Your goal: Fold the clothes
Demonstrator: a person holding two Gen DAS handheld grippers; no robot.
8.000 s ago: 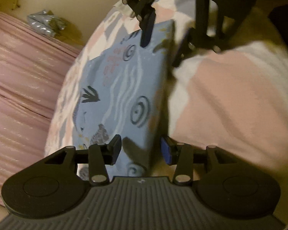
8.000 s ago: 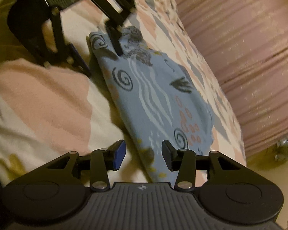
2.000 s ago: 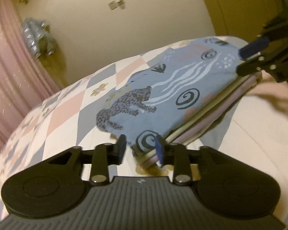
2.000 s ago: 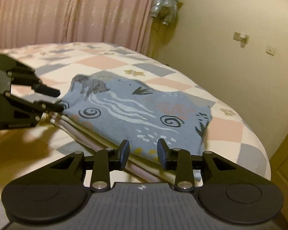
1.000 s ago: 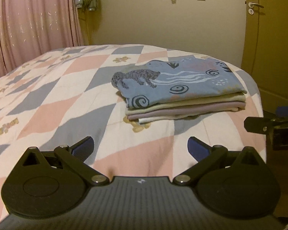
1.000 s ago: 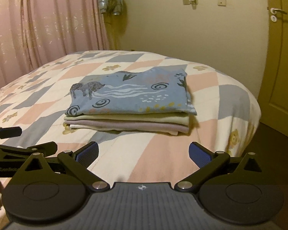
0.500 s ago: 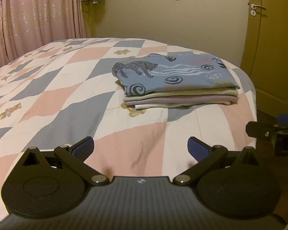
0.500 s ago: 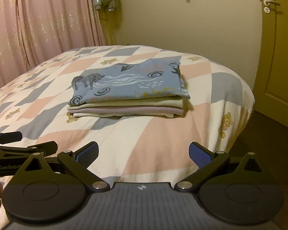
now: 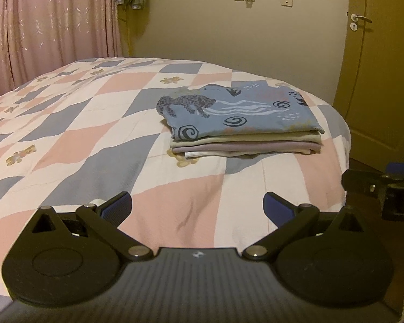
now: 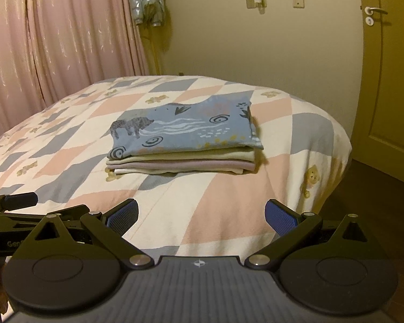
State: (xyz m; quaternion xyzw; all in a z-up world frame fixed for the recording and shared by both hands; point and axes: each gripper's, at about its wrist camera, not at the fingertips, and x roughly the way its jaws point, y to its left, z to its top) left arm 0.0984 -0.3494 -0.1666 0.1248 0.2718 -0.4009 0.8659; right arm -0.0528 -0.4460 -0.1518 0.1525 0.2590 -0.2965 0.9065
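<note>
You have pulled both tools back from the pile. Two seconds ago each tool was pinched down at an edge of the blue patterned garment; now the left tool [image 9: 197, 206] and the right tool [image 10: 202, 214] both stand released, jaws spread wide with nothing between them, hanging near the foot of the bed [image 9: 75, 140] and well apart from the clothes.

The blue patterned garment [image 9: 237, 113] lies flat as the top layer of the pile [image 10: 180, 161], which rests on the quilt toward the door side of the bed. Under it you can count a pale yellow layer, a mauve one and a white one at the bottom. Edges line up fairly well on the near face; the bottom layer sticks out a little at the near left corner.

Over the last second the view barely altered apart from a slight retreat, so the pile has not shifted since you let go.

Judgement: the fold and the stacking of this garment look finished. No loose or unfolded clothing shows on the visible quilt, so either the task is at its end or the next item lies out of view.

Risk, as judged: the pile sits near the bed's rounded corner. A nudge from the right side could slide it off.

The door [image 10: 385, 80] and curtain [image 10: 62, 40] play no part.
</note>
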